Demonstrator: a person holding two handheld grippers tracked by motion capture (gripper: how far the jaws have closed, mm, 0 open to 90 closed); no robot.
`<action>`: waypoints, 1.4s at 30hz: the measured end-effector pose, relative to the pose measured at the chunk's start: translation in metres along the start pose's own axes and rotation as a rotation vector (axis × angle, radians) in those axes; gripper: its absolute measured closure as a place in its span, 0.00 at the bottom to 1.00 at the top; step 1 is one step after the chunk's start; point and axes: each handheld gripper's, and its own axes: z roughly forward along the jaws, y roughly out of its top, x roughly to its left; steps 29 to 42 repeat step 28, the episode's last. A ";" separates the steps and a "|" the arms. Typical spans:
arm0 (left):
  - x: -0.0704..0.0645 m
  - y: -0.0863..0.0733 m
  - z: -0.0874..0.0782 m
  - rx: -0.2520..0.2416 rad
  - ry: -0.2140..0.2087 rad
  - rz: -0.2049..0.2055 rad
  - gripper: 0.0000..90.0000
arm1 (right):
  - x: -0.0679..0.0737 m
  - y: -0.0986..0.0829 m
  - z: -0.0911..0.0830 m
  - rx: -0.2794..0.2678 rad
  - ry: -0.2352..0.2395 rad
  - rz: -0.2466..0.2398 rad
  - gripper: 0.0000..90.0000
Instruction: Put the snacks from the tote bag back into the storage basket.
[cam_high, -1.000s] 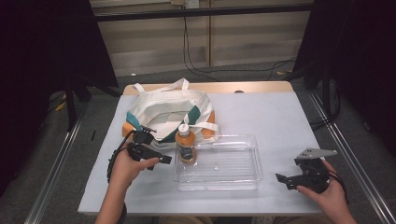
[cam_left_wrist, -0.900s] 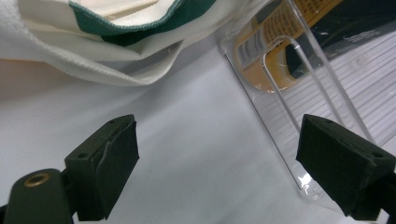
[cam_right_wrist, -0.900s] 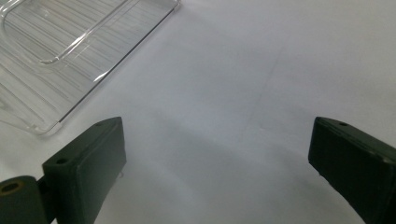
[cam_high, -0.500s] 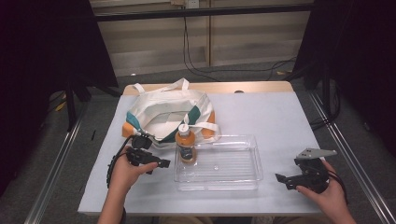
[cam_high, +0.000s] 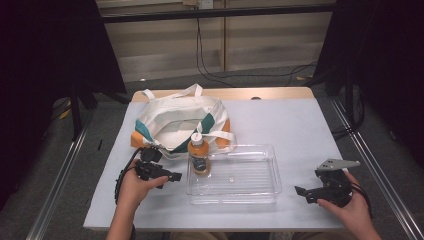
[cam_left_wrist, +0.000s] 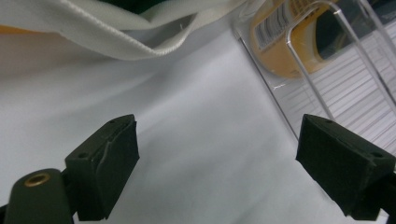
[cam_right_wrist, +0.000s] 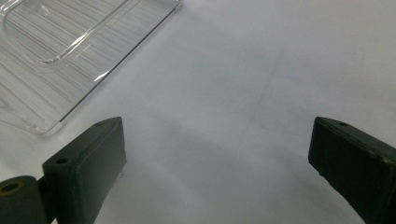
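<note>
An orange drink bottle (cam_high: 200, 155) with a white cap stands upright in the left end of a clear plastic tray (cam_high: 250, 190). Behind it lies a white tote bag (cam_high: 175, 122) with teal and orange parts. My left gripper (cam_high: 172, 176) rests on the table just left of the tray, open and empty; its own view shows the bottle (cam_left_wrist: 285, 42) through the tray wall (cam_left_wrist: 280, 107) and the bag's handle (cam_left_wrist: 140, 42). My right gripper (cam_high: 302, 192) sits near the front right edge, open and empty, with the tray's corner (cam_right_wrist: 56, 121) ahead on its left.
The table's grey-white cover (cam_high: 300, 130) is bare behind and right of the tray. A wooden table edge (cam_high: 260, 93) shows at the back. Dark curtains and metal rails flank both sides.
My left gripper has drawn back from the bottle, leftward and toward the table's front. The right gripper has barely shifted.
</note>
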 end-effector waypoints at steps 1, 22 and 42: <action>0.000 0.000 0.000 -0.003 -0.001 0.001 0.14 | 0.000 0.000 0.000 0.000 0.001 0.000 0.05; 0.001 -0.008 -0.005 -0.069 0.015 -0.008 0.14 | 0.003 0.002 0.001 -0.004 0.009 -0.022 0.05; -0.001 -0.006 -0.007 -0.106 0.018 -0.008 0.14 | 0.003 0.002 0.002 -0.011 0.010 -0.029 0.05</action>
